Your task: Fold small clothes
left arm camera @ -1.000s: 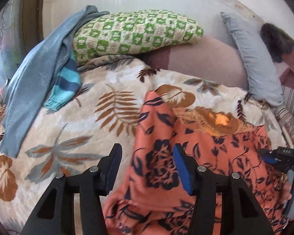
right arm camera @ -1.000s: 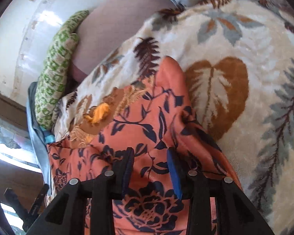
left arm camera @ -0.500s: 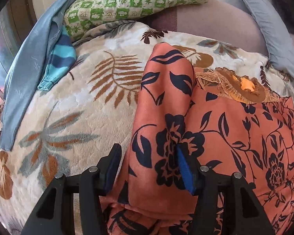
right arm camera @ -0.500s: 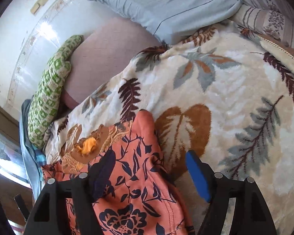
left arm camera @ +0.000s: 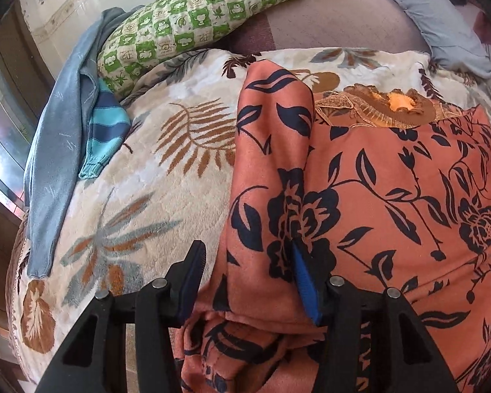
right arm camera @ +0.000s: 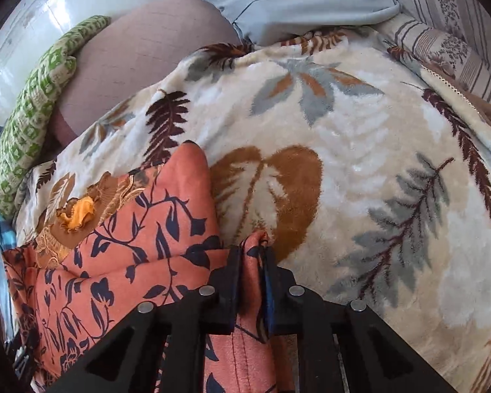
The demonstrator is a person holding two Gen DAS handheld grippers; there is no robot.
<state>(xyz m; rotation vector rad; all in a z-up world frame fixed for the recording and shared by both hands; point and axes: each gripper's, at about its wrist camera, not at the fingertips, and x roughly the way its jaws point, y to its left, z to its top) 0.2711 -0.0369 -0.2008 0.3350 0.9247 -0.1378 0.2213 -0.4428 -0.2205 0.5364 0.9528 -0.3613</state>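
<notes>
Right wrist view: right hand-held gripper [right arm camera: 250, 255] has just closed, clamped on orange floral garment [right arm camera: 121, 262] edge, lying on bed blanket [right arm camera: 360, 150]. Left hand-held gripper [left arm camera: 245, 278] apart, straddling folded sleeve. Fabric soft, limp, slippery; grip edges.

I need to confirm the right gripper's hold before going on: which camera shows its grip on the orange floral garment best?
The right wrist view: the right gripper has just closed, pinching a fold of the orange floral garment between its pads. The left wrist view shows only the garment spread out, not that gripper.
</notes>
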